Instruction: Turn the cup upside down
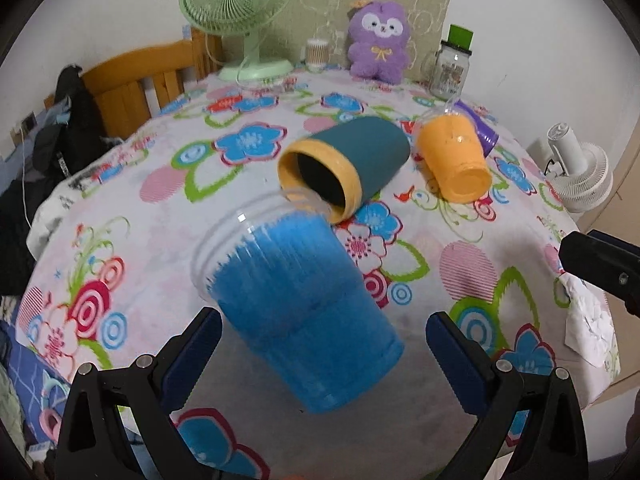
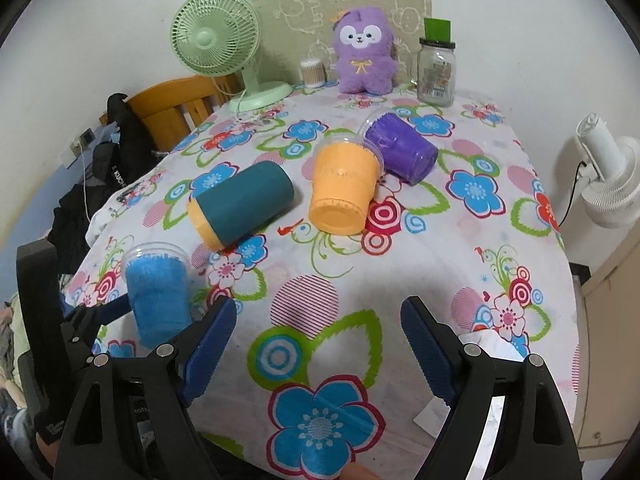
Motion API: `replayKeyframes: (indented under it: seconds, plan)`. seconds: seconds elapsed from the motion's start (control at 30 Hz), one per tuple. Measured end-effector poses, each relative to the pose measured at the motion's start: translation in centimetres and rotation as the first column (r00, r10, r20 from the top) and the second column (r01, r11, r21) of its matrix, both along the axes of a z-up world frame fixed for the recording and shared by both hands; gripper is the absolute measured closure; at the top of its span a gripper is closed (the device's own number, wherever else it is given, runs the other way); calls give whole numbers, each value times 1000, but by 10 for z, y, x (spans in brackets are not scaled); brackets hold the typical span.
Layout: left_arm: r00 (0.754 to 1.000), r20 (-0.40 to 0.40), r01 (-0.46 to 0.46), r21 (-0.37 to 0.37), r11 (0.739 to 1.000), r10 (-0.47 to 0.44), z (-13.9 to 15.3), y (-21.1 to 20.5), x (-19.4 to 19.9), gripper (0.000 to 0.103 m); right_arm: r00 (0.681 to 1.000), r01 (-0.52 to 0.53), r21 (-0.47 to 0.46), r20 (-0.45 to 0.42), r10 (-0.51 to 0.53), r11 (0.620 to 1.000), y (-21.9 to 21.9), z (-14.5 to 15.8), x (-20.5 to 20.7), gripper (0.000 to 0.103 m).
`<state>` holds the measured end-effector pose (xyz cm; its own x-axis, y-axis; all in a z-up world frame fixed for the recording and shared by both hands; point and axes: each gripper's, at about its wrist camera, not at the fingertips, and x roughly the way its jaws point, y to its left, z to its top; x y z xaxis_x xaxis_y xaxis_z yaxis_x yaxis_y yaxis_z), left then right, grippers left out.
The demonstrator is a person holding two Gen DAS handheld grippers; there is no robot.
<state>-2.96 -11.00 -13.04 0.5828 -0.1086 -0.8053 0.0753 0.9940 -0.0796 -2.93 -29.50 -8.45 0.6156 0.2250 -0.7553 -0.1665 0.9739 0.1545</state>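
Note:
A blue cup (image 1: 308,312) with a clear rim lies tilted on the flowered tablecloth (image 1: 140,216), rim away from me, between the open jaws of my left gripper (image 1: 324,340); the pads stand apart from its sides. It also shows in the right wrist view (image 2: 158,292), with the left gripper (image 2: 92,320) behind it. A teal cup with a yellow rim (image 1: 344,168) (image 2: 242,208) lies on its side. An orange cup (image 1: 454,160) (image 2: 344,188) and a purple cup (image 2: 400,152) lie tipped. My right gripper (image 2: 320,340) is open and empty over the tablecloth.
At the table's back stand a green fan (image 2: 216,48), a purple plush toy (image 2: 362,52), a glass jar (image 2: 436,72) and a cotton-swab tub (image 2: 313,72). A white fan (image 2: 608,184) stands right of the table, a wooden chair with dark clothes (image 2: 120,152) left.

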Motion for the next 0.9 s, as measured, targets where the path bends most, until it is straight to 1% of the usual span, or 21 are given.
replayKeyframes:
  seconds: [0.1,0.2,0.27,0.33,0.43,0.63,0.67,0.73,0.83,0.9]
  plan:
    - [1000,4,-11,26,1000,11,-3,0,-1,1,1000,0,7,-8,0,1000,-1,-3,2,17]
    - [1000,13,-18,25,1000,18,-2,2,-1,7,1000,-4,11,-14,5,1000,0,-6,4,17]
    - [1000,7,-20,8,1000,20,-2,6,0,20,1000,-9,14,-14,9,1000,1,-6,6,17]
    - [1000,-6,-20,-12,1000,20,-3,8,1,27,1000,-13,17,-13,13,1000,3,-5,6,17]
    - [1000,-2,-24,-16,1000,24,-1,11,-1,29,1000,-18,19,-12,18,1000,6,-5,8,17]
    - [998,50,-39,4,999,38,12,17,-6,30,999,-34,20,-15,34,999,14,-6,9,17]
    - [997,60,-42,3,999,42,16,19,-7,33,999,-38,20,-15,38,999,15,-6,9,17]
    - [996,78,-48,0,999,48,23,23,-8,35,999,-45,20,-13,46,999,19,-5,9,17]
    - [994,96,-56,-5,998,56,31,29,-7,41,998,-56,22,-9,56,998,23,-4,9,17]
    - [992,106,-60,-7,998,61,35,31,-8,41,998,-62,22,-8,62,998,26,-3,9,17]
